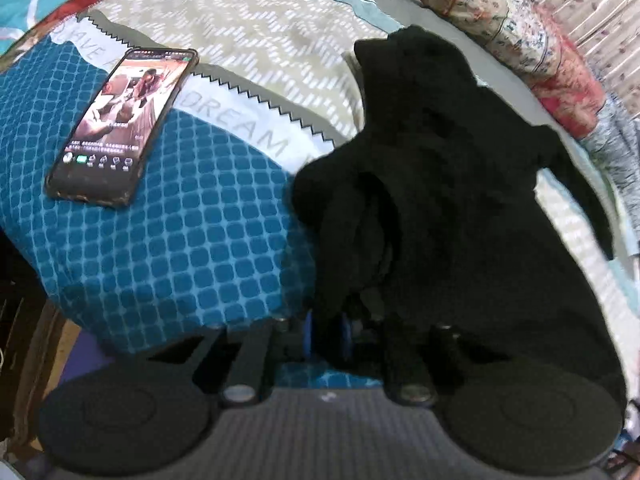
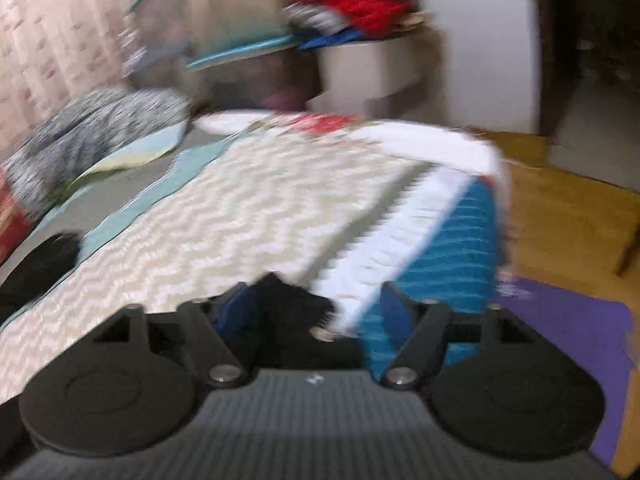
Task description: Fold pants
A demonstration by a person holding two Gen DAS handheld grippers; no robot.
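Down at the near edge of the bed, the left gripper [image 1: 328, 336] is pinching a bunched fold of the black pants [image 1: 460, 208], its blue pads [image 1: 307, 334] drawn almost together with dark cloth squeezed between them. The pants are lying crumpled in a heap on the bedspread [image 1: 248, 40], spreading from that near edge up across the cream zigzag panel toward the far side, one loose strip trailing off to the right.

Over on the right gripper [image 2: 316, 312], the jaws are standing wide apart, one blue pad [image 2: 394, 310] well out to the right. A dark bit of cloth is sitting between the jaws, closer to the left one, but the picture is smeared and the pads are not closing on it; whether the left pad is touching it, I cannot tell.

Left of the pants, a smartphone [image 1: 120, 124] is lying face up with its screen lit, resting on the blue grid-patterned part of the bedspread, well apart from the heap.

Farther back, a floral quilt [image 1: 520, 32] is bunched along the far edge of the bed. In the right wrist view, a purple mat [image 2: 568, 320] is lying on the wooden floor [image 2: 568, 216] beside the bed, and a blurred pile of clothes [image 2: 352, 4] is stacked beyond its far end.
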